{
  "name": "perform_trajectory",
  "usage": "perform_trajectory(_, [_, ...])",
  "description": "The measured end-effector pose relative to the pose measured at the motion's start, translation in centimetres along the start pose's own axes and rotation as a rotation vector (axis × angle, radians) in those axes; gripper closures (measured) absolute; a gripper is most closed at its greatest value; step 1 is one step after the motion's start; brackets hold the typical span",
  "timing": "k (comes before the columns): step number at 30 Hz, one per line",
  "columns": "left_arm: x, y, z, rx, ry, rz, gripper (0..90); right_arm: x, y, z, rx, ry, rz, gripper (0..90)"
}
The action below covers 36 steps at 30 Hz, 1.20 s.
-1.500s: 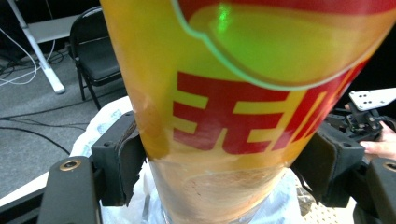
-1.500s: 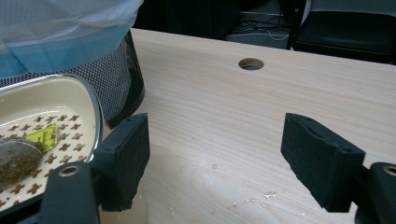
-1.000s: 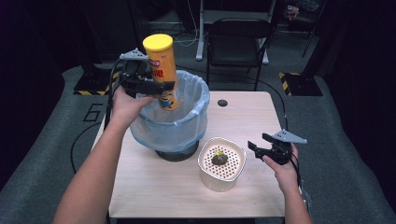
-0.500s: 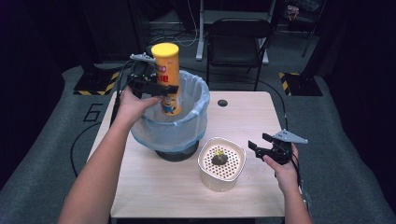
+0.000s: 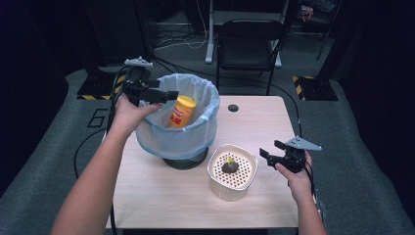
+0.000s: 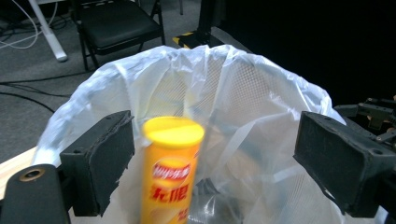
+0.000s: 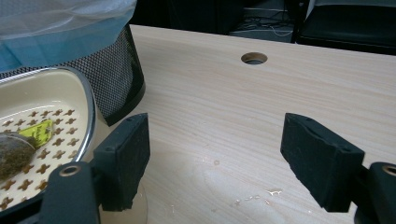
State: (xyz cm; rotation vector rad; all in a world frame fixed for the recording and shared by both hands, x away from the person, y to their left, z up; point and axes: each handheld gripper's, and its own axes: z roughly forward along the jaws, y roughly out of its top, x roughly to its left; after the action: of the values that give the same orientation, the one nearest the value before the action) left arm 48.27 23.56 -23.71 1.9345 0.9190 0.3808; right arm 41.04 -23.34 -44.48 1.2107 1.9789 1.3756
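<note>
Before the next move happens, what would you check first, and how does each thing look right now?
1. Chip can inside the lined bin: ok.
2. Left gripper open, clear of the can: ok.
3. Can at rest on the bin's bottom: cannot tell, it looks blurred.
4. Right gripper open, holding nothing: ok.
5. Tea bag lying in the perforated bowl: ok.

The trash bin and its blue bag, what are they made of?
The bin looks like black metal mesh: tiny holes cover its wall. Its bag seems thin plastic, pale blue and see-through, crinkled over the rim. The chip can inside looks like glossy printed cardboard, probably.
</note>
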Motion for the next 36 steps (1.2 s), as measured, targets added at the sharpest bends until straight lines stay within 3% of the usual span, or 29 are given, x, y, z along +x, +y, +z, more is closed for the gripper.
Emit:
perform_trajectory(10, [0.6, -1.7, -4.2, -0.021, 0.015, 0.004, 17.6, 0.2, 0.2, -0.2, -0.008, -0.005, -0.009, 24.0])
perform_trajectory(17, [0.9, -3.4, -6.8, -0.041, -0.01, -0.023, 25.4, 0.0, 0.2, -0.4, -0.012, -0.012, -0.004, 24.1])
perform_trajectory(20, [0.8, -4.6, -7.8, -0.046, -0.054, -0.04, 25.7, 0.0, 0.1, -0.5, -0.012, -0.011, 0.001, 24.1])
perform_trajectory(27, [0.9, -7.4, -10.3, -0.07, -0.017, -0.033, 27.5, 0.0, 0.1, -0.4, -0.01, -0.015, -0.008, 24.1])
perform_trajectory(32, [1.0, -9.2, -11.0, -0.078, 0.01, -0.033, 28.1, 0.1, 0.1, -0.5, -0.01, -0.016, -0.008, 24.1])
perform_trajectory(33, [1.2, -10.6, -11.2, -0.087, 0.033, -0.032, 27.5, 0.1, 0.1, -0.6, -0.01, -0.018, -0.005, 24.1])
perform_trajectory(36, [1.7, -12.8, -11.0, -0.107, 0.042, -0.054, 26.3, 0.1, 0.1, -0.5, -0.01, -0.016, -0.006, 24.1])
